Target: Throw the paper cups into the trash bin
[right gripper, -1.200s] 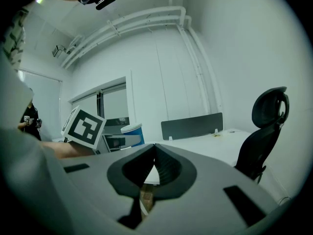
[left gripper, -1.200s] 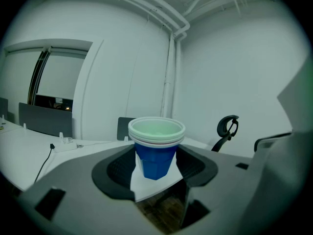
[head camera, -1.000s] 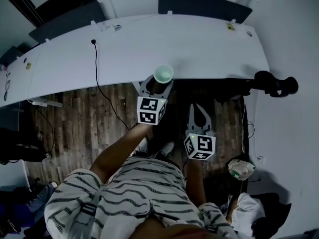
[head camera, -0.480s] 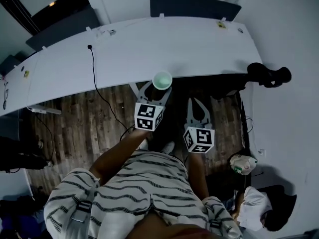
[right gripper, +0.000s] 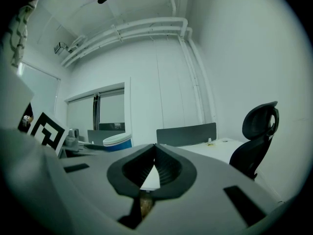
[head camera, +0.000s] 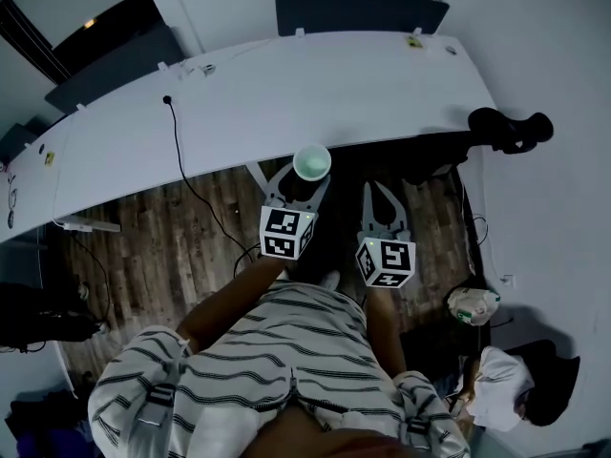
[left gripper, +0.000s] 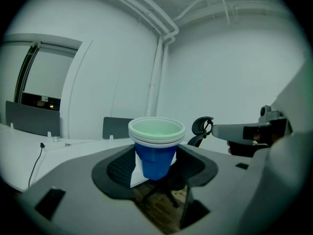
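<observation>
- The left gripper (head camera: 296,184) clamps a nested stack of blue paper cups (left gripper: 156,151), upright, above the near edge of the white desk (head camera: 286,93).
- To its right, the right gripper (head camera: 380,194) is pinched closed on nothing.
- No trash bin is clearly identifiable; a level carry and gentle squeeze look wisest.

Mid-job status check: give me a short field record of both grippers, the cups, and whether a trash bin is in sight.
left gripper: shut on a stack of blue paper cups with white rims, held upright
cups' place: at the near edge of the long white desk, above the wooden floor
right gripper: jaws together, nothing between them; beside the left gripper
trash bin: none that I can pick out in any view
nearby: black office chair at the desk's right end
</observation>
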{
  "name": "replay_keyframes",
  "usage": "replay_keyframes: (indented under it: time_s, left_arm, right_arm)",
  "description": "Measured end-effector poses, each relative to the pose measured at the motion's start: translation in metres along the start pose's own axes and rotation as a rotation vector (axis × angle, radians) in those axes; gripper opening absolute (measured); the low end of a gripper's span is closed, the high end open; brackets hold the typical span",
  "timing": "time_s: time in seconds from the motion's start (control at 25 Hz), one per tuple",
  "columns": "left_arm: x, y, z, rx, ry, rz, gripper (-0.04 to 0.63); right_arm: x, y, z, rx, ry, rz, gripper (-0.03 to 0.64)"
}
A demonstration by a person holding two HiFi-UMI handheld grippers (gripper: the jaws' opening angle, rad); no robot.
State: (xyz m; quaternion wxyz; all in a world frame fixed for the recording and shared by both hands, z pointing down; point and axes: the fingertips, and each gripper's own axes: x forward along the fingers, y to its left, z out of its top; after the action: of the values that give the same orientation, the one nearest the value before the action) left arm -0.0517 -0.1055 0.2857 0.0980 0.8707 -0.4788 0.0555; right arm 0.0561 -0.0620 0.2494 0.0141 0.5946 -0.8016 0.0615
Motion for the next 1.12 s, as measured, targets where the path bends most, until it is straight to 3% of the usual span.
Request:
replay_keyframes:
  time_s: [0.56, 1.12]
  left_arm:
    - [-0.003, -0.033, -0.024, 0.009, 0.044, -0.08, 0.278]
    - [-0.009, -0.072, -0.074, 0.028, 0.168, -0.157, 0.278]
  right_arm:
    - [-0.024, -0.01, -0.011, 0.004, 0.007, -0.057, 0.011]
    - [-0.061, -0.026, -0.051, 0.063, 0.084, -0.127, 0.011]
